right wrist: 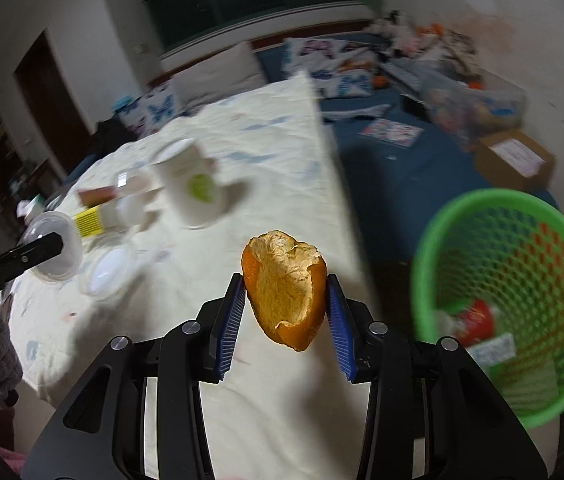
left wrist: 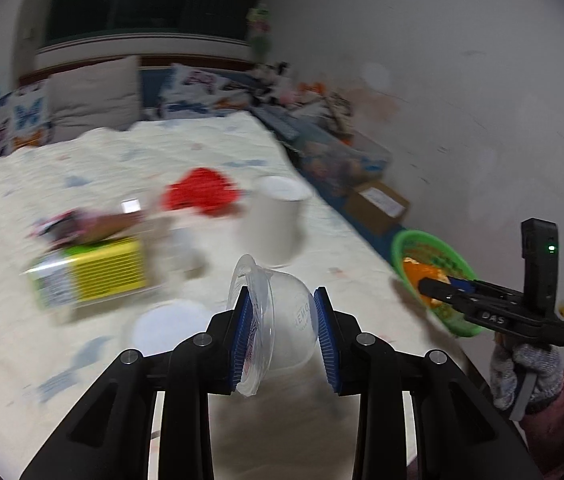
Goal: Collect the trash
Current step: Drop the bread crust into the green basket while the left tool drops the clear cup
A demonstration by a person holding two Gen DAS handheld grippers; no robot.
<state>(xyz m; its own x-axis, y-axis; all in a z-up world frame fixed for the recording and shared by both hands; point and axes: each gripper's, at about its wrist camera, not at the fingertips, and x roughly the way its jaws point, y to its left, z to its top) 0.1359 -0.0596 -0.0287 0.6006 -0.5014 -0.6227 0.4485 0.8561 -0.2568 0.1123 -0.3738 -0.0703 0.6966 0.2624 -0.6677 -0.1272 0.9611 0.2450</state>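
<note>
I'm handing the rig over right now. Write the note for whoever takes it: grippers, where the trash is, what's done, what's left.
Left gripper: shut on a clear plastic cup, held on its side above the bed.
Right gripper: shut on a piece of orange peel, close to the green mesh bin off the bed's edge.
Done: the bin already holds some trash, a red item and a label among them.
Left: drop the peel and the cup in the bin. On the bedspread remain a white paper cup, a yellow box, a round white lid and a red item, too blurred to identify.
</note>
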